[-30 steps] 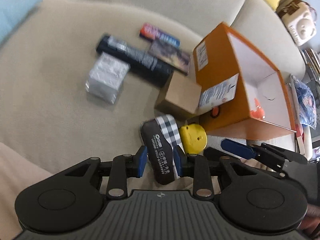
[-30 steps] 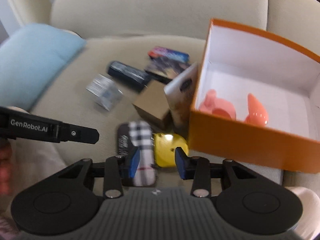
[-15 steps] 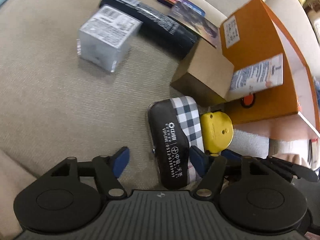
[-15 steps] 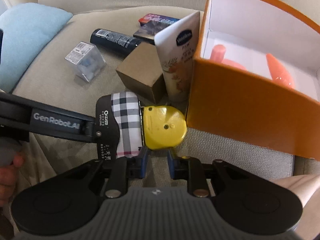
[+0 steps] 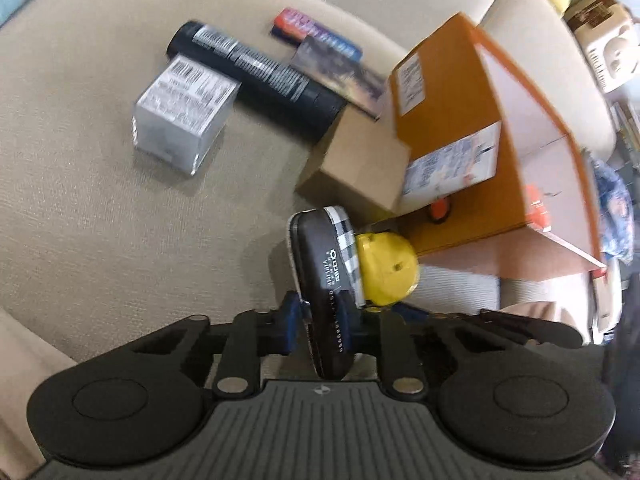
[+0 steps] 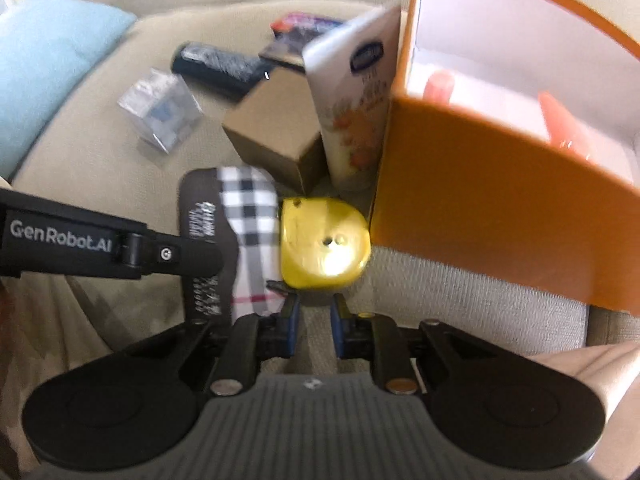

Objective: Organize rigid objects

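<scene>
My left gripper (image 5: pixel 326 322) is shut on a dark glasses case with a checked band (image 5: pixel 324 276), tilted up on its edge above the sofa seat. It also shows in the right wrist view (image 6: pixel 224 240), with the left gripper's finger (image 6: pixel 172 254) across it. A yellow tape measure (image 6: pixel 324 242) lies beside the case, against the orange box (image 6: pixel 500 200). My right gripper (image 6: pixel 313 314) is just behind the tape measure, its jaws narrowly apart and empty. The box holds pink objects (image 6: pixel 560 120).
On the beige seat lie a brown carton (image 5: pixel 360 168), a black tube (image 5: pixel 256 76), a clear plastic box (image 5: pixel 184 112), flat packets (image 5: pixel 320 40) and a cream tube (image 6: pixel 356 108) leaning on the orange box. A light blue cushion (image 6: pixel 48 64) is at left.
My left gripper was open around the glasses case half a second ago; it has shut on it and tipped it up. My right gripper stays narrow behind the tape measure.
</scene>
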Tool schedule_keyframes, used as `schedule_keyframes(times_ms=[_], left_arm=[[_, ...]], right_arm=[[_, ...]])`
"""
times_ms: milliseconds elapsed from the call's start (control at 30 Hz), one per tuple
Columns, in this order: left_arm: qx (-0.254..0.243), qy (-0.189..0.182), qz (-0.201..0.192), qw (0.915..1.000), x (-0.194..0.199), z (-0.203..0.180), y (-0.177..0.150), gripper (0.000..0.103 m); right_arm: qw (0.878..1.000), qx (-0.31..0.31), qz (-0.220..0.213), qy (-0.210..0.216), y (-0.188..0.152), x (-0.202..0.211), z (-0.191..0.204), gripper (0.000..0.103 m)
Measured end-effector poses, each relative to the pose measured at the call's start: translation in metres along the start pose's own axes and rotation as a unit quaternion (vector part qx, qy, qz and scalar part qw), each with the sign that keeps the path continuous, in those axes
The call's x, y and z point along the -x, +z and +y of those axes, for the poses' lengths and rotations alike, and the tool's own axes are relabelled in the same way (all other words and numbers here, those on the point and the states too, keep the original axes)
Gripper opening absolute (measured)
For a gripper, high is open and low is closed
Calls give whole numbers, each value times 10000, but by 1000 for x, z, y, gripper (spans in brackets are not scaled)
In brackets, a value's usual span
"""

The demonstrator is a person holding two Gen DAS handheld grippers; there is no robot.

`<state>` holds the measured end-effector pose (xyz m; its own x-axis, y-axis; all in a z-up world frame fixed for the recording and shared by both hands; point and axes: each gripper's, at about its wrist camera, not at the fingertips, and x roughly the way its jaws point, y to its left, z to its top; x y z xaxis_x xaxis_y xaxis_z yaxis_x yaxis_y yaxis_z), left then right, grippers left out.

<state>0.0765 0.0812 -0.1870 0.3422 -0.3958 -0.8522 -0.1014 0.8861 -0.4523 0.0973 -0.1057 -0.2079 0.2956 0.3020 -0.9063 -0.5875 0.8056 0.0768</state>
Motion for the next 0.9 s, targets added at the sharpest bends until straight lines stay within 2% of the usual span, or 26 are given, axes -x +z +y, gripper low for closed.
schedule_keyframes(times_ms=[133, 333, 667, 733, 900], left_arm=[[-55, -138, 15, 9999, 3, -5, 1, 21], [-168, -450, 114, 9988, -9, -22, 10, 21], [-583, 16, 145, 9982, -24, -48, 15, 39], [-582, 133, 154, 9981, -24, -50, 16, 39], [-310, 133, 282, 9990, -22, -40, 15, 39]], right_arm=[[9999, 113, 23, 27, 1, -1, 4, 18], [9997, -240, 27, 107, 2, 1, -9, 19], [9986, -486, 47, 195, 1, -3, -17, 19], [9987, -463, 41, 231, 2, -4, -16, 19], [9990, -225, -71, 380, 1, 1, -8, 19]])
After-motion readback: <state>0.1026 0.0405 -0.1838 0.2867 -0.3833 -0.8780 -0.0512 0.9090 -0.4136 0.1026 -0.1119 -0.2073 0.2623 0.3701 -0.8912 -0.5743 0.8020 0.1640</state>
